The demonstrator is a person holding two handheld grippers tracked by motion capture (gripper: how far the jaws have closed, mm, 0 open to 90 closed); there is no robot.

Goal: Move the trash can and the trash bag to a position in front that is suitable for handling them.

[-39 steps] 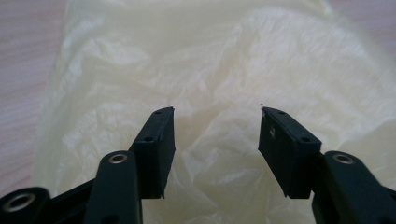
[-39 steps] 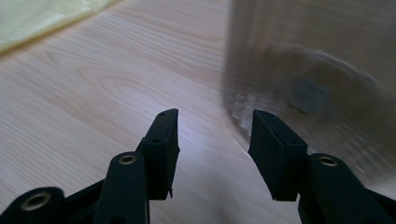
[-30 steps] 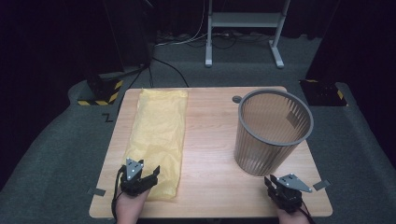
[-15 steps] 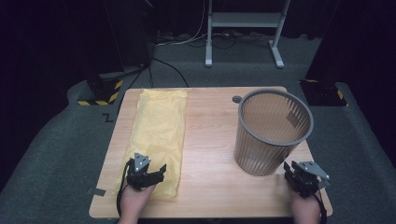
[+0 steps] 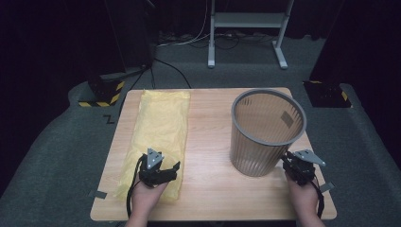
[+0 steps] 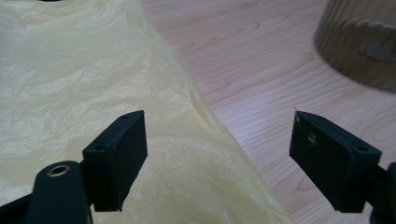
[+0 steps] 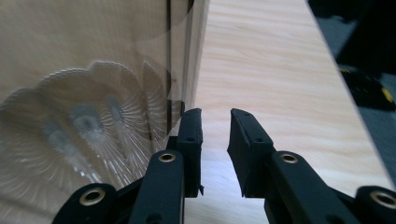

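Left gripper [image 5: 163, 171] hangs over the near end of the yellow bag [image 5: 161, 127], its jaws spread wide with nothing between them. Its own view shows what the high view cannot: one jaw sits above the crinkled plastic, the other above bare table [image 5: 213, 142], so the bag's edge runs through the gap. Whether the jaws touch the bag I cannot tell. That view also catches the bin [image 6: 359, 42], blurred, far off to the upper right of the jaws.

Right gripper [image 5: 297, 166] sits just beside the bin [image 5: 265, 132], against the lower part of its wall on the side toward the table's right edge. In the right gripper view [image 7: 215, 126] the jaws stand only a narrow slot apart, holding nothing; the ribbed, translucent bin wall [image 7: 93, 93] lies immediately left of the left-hand jaw, and wood grain stretches ahead and to the right as far as the table's edge. The high view adds that the bin stands upright, open mouth up, ahead and left of this gripper, while the bag lies flat lengthwise, stretching away from the left gripper toward the table's far edge.

Each gripper is held by a hand [image 5: 146, 198] coming in from the near edge.
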